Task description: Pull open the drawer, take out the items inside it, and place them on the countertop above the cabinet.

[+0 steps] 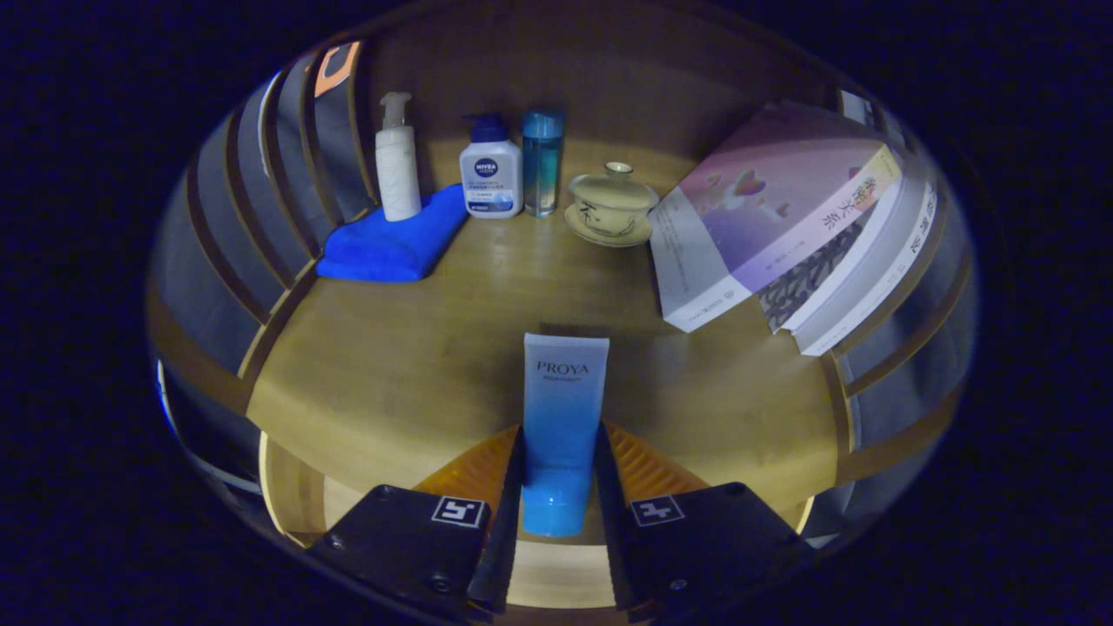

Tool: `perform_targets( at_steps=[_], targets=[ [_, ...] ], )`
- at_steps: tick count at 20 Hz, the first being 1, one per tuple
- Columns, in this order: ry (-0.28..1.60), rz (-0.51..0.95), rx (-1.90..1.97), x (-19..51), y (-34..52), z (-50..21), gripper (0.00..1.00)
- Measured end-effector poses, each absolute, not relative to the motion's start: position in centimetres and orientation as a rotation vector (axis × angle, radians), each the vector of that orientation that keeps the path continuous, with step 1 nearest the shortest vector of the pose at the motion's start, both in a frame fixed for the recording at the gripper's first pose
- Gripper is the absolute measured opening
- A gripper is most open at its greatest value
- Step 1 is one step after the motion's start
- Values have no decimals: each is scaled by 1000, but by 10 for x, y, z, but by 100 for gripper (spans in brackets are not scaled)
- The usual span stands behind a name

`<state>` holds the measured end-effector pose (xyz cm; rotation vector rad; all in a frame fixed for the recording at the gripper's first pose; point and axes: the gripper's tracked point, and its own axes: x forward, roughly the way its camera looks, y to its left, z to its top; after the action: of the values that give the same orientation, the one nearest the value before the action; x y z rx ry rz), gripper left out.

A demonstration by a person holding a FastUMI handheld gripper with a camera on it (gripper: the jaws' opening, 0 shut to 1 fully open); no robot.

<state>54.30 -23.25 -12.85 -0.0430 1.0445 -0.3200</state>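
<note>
Gripper state: the gripper (559,474) was seen clenched on the blue tube (563,430), one finger pressed against each side of its lower part near the cap.
Tube position: the blue tube was held upright between the fingers, cap end down, its flat crimped end raised over the wooden countertop (417,365).
Tube handling: it was judged to be light, with a soft, squeezable plastic body and a smooth, somewhat slippery skin; a stiffer zone was expected near the cap.
Best hold: a grip low on the body, just above the cap where the tube is thickest, was judged to be soundest; a hard squeeze higher up was likely to buckle it.
Countertop contents: a folded blue cloth (393,243), a white pump bottle (397,165) resting on the cloth, a blue-capped pump bottle (490,174), a slim clear blue bottle (543,161), a lidded tea bowl on its saucer (611,204) and a stack of books (783,226) were seen well beyond the fingers.
Free space: bare wood was seen just ahead of the tube.
Task stage: the placing of this item on the countertop was judged to be at hand.
</note>
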Motion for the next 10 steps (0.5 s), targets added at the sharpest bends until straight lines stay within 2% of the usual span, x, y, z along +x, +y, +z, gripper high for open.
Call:
perform_targets(
  at_steps=[2,4,10],
  targets=[
    [1031,-325,-81,540,-234,-126,48],
    [1033,-302,-104,533,-231,-126,53],
    [970,-258,-103,498,-212,-105,55]
  ],
)
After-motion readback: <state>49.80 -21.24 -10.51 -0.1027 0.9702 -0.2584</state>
